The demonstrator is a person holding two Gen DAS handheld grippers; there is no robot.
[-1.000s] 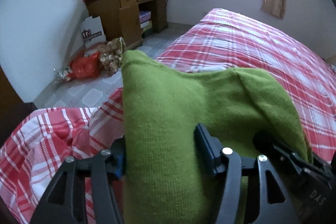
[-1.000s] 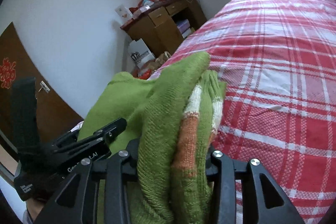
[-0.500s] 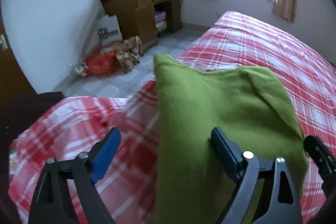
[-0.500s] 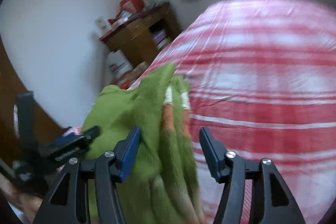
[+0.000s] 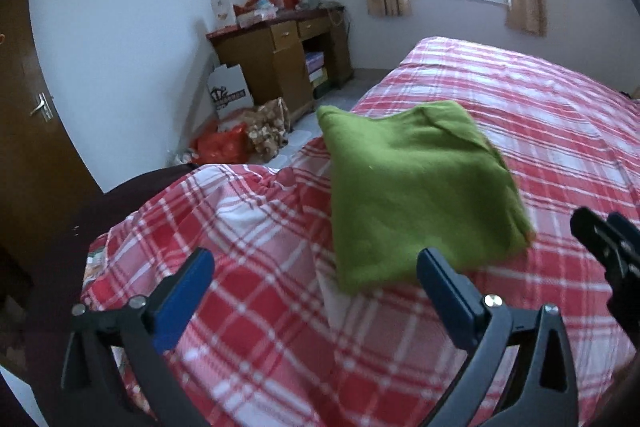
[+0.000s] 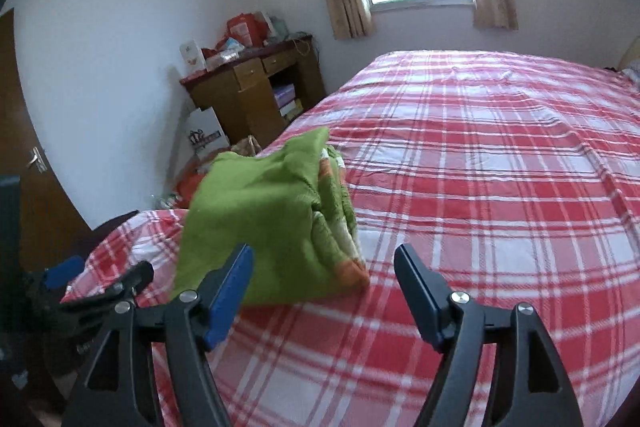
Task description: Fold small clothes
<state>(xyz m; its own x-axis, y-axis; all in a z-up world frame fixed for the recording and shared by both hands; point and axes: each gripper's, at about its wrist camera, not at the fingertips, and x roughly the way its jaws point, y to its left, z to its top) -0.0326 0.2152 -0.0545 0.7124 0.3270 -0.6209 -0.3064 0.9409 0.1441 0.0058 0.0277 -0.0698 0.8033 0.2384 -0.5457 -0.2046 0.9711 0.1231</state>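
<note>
Bed (image 6: 500, 187): wide, covered by a red and white plaid sheet, filling most of both views
Sweater (image 5: 412, 195): green knit, folded into a compact bundle, lying on the bed near its left edge; orange and white stripes show at the folded side
Left tool (image 5: 316, 291): jaws opening, very wide, nothing between them, sweater just ahead
Right tool (image 6: 324, 291): jaws opening, empty, sweater just beyond the blue pads
</note>
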